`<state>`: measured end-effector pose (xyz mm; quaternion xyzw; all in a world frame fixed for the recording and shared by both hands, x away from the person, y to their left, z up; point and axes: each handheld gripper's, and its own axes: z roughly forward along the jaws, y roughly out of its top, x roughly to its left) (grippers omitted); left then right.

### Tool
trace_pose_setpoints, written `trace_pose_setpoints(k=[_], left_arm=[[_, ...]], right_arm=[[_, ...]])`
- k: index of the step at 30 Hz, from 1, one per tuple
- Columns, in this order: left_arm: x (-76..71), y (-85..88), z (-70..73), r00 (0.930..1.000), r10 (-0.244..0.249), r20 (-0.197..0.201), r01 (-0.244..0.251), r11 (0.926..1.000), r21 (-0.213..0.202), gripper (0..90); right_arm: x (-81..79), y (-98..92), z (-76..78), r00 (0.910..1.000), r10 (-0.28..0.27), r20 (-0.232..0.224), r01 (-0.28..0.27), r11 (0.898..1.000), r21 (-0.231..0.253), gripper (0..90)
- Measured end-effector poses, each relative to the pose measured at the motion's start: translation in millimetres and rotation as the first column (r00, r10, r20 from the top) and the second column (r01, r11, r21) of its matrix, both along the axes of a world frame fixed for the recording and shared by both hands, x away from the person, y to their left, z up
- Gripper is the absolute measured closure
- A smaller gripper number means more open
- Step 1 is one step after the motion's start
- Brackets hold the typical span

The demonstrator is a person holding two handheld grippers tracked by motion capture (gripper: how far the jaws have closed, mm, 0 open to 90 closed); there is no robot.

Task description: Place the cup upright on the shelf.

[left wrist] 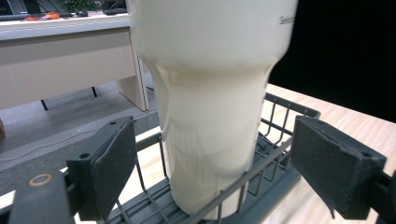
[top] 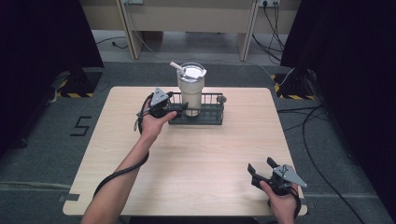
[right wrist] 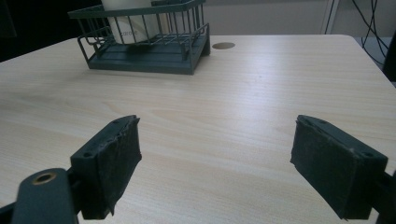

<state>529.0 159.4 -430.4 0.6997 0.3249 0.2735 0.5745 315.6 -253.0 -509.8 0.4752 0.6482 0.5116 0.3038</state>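
1. A cream tumbler (top: 191, 88) with a clear lid and a white straw (top: 176, 66) is standing upright inside a dark wire basket (top: 212, 115), which is sitting toward the far side of the light wood bench (top: 196, 158), roughly at its middle.
2. The left gripper (top: 180, 108) is reaching in at the basket's left end, held in the person's left hand (top: 153, 122); a cable is trailing from it down along the forearm.
3. In the left gripper view, its jaws are standing wide apart, released, one on each side of the tumbler's narrow lower body (left wrist: 210, 140), with a gap showing on both sides and the basket's wire rim (left wrist: 261, 163) crossing in front.
4. The right gripper (top: 261, 169) is sitting near the bench's near right corner, well apart from the basket, held in the right hand (top: 282, 200).
5. In the right gripper view, its jaws are also standing wide open over bare wood, grasping nothing, with the basket (right wrist: 149, 56) and a round hole in the bench (right wrist: 223, 45) lying farther off.
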Motion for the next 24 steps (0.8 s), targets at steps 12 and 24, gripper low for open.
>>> trace_pose_setpoints(k=[12,24], left_arm=[[-28.9,22.3,0.3,0.9998,-0.008,0.016,0.008,1.0000,-0.001,14.4],[-60.2,54.5,-3.7,0.9994,0.012,0.033,-0.012,0.9998,-0.017,14.4]], right_arm=[[-0.5,0.8,0.3,1.0000,-0.001,0.000,0.001,1.000,-0.005,16.2],[-0.8,3.9,0.6,1.0000,0.001,0.000,-0.001,1.000,-0.010,16.1]])
